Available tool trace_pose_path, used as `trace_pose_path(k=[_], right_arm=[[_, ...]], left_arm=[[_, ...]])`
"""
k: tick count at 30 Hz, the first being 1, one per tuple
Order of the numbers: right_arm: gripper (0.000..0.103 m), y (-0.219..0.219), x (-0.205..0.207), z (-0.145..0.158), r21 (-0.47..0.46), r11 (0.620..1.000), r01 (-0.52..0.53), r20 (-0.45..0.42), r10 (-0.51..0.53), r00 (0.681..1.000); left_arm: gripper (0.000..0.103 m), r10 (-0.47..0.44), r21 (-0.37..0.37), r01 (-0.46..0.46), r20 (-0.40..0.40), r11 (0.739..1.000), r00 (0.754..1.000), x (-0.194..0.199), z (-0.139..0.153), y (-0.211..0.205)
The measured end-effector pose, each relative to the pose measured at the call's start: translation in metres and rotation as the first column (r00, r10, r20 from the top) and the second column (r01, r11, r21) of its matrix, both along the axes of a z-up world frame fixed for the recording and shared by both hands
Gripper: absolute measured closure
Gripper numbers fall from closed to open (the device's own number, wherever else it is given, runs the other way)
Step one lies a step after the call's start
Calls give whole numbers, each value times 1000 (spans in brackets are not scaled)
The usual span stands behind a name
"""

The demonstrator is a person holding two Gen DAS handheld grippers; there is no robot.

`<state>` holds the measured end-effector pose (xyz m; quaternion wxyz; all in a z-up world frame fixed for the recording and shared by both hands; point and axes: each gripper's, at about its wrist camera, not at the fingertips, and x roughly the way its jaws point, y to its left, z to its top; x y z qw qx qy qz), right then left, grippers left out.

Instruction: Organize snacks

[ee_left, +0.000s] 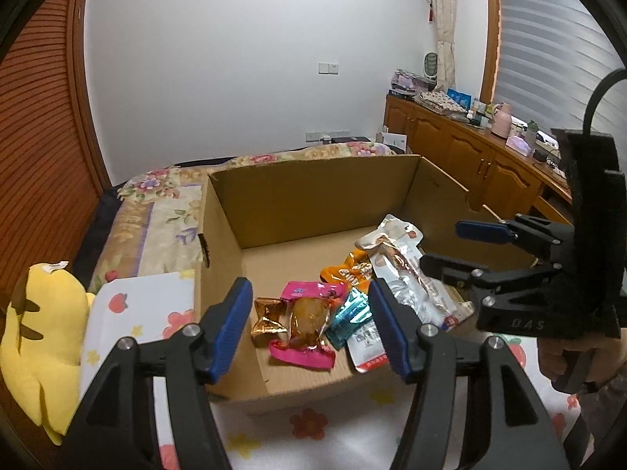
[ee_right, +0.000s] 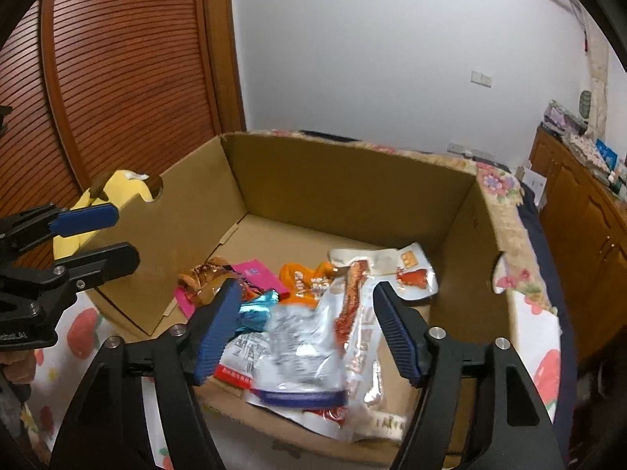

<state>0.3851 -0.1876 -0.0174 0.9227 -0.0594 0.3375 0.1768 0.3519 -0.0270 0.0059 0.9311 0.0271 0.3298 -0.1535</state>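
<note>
Flanking cardboard box [ee_left: 313, 192]: yellow plush [ee_left: 43, 337].

Snack packets [ee_left: 313, 313] heaped inside open cardboard box [ee_left: 313, 192].

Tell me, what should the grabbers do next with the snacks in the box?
Probably draw both back out. The left gripper and right gripper hang open and empty above the cardboard box, and every packet in view, like the pink one, already lies inside. If more snacks remain, they are out of view.
</note>
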Motion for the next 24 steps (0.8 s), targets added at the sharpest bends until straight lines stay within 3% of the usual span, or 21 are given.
trace_pose_path(k=[10,24], right_arm=[[31,-9,-59,33,22,1000,14,64,-15,998],[31,-17,-143,57,51,997,50,132,-57,990]], left_arm=[[41,16,12,-16,39,1000,999,-49,28,-3],[37,31,28,-34,102,999,994,-124,55,-2]])
